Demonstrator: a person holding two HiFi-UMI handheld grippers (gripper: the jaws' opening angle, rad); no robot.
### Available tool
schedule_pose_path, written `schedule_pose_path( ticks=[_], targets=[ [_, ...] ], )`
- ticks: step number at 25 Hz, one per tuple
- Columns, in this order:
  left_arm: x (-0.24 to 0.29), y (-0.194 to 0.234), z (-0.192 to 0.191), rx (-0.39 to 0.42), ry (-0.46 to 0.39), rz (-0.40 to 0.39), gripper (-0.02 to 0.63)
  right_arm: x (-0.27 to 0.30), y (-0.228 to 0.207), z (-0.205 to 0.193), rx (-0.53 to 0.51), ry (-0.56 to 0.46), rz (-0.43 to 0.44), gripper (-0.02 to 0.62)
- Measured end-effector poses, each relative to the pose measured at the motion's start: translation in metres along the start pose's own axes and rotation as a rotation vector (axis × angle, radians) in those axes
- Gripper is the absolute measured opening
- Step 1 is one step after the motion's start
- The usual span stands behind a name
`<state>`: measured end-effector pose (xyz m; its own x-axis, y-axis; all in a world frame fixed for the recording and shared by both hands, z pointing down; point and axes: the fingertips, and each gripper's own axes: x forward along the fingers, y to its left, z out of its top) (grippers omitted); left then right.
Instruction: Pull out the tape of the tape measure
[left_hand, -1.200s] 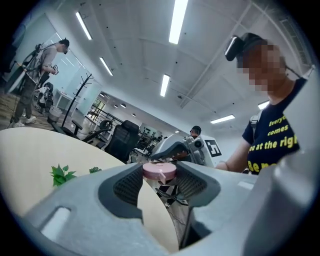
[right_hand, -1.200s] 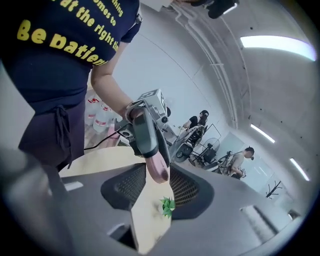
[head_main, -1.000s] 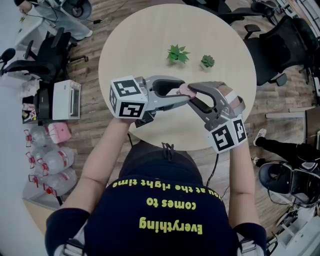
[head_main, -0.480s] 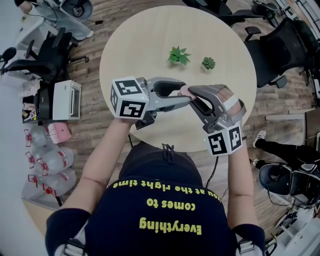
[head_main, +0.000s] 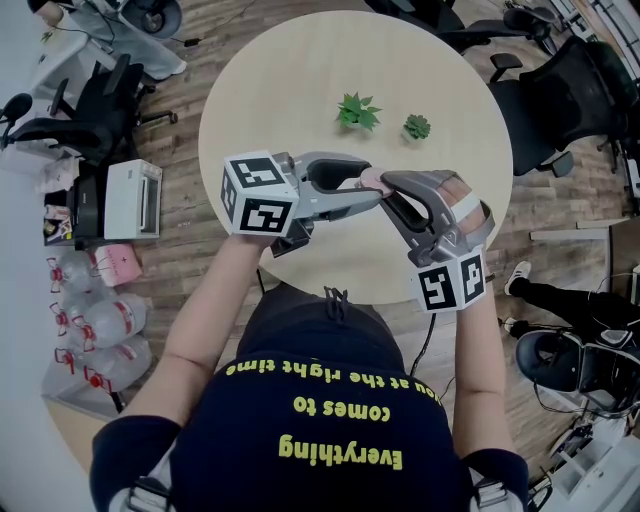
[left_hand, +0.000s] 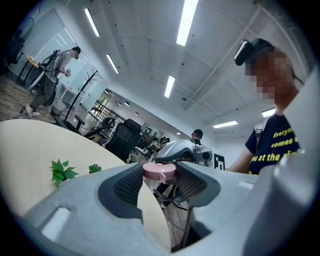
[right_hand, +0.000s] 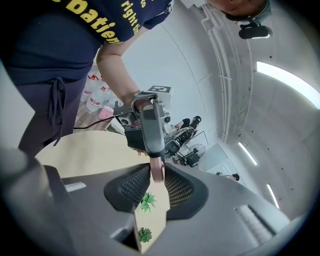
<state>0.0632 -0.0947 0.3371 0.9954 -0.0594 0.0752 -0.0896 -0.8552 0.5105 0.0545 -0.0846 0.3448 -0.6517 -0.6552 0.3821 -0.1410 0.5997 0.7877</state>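
The left gripper has its jaws part-way closed, pads pressed on either side of a tape measure, which it holds in the air above the near edge of the table. The right gripper meets it tip to tip. Its jaws have just been closing and now pinch the same tape measure from the other side.

The table is round, with a pale wood top. Two small green plants stand toward its far side. Around the table lie wood-plank flooring, black office chairs to its right, and a white box-shaped machine and water bottles to its left.

Only the left gripper view shows the white ceiling with strip lights and a person standing well beyond the table. Only the right gripper view shows the tape measure edge-on, as a thin slice.

The tape measure is a small, round, pale pink disc with a little tab on its rim.
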Motion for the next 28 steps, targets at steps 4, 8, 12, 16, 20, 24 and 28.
schedule_pose_path(
  ticks=[4, 8, 12, 16, 20, 24, 28],
  targets=[
    [0.0009, -0.0014, -0.0019, -0.014, 0.011, -0.019, 0.216, 0.002, 0.0039, -0.0003, -0.054, 0.013, 0.002, 0.106],
    [0.0036, -0.0026, -0.0021, -0.019, 0.017, -0.024, 0.216, 0.0048, 0.0038, 0.0, -0.084, 0.023, -0.005, 0.097],
    [0.0029, -0.002, 0.0002, -0.027, 0.005, -0.021, 0.216, 0.0051, 0.0014, 0.0006, -0.098, 0.028, -0.024, 0.091],
    [0.002, -0.0016, 0.0019, -0.027, 0.001, -0.016, 0.216, 0.0045, -0.0009, -0.0001, -0.106, 0.031, -0.041, 0.094],
    [0.0008, -0.0011, 0.0008, -0.03, 0.0, -0.012, 0.216, 0.0043, 0.0004, -0.0009, -0.127, 0.038, -0.047, 0.092],
    [0.0015, -0.0008, 0.0007, -0.032, 0.003, -0.013, 0.216, 0.0043, 0.0006, -0.0016, -0.135, 0.045, -0.047, 0.086],
    [0.0025, -0.0008, 0.0008, -0.029, 0.005, -0.016, 0.216, 0.0038, 0.0008, -0.0024, -0.137, 0.054, -0.042, 0.083]
  ],
)
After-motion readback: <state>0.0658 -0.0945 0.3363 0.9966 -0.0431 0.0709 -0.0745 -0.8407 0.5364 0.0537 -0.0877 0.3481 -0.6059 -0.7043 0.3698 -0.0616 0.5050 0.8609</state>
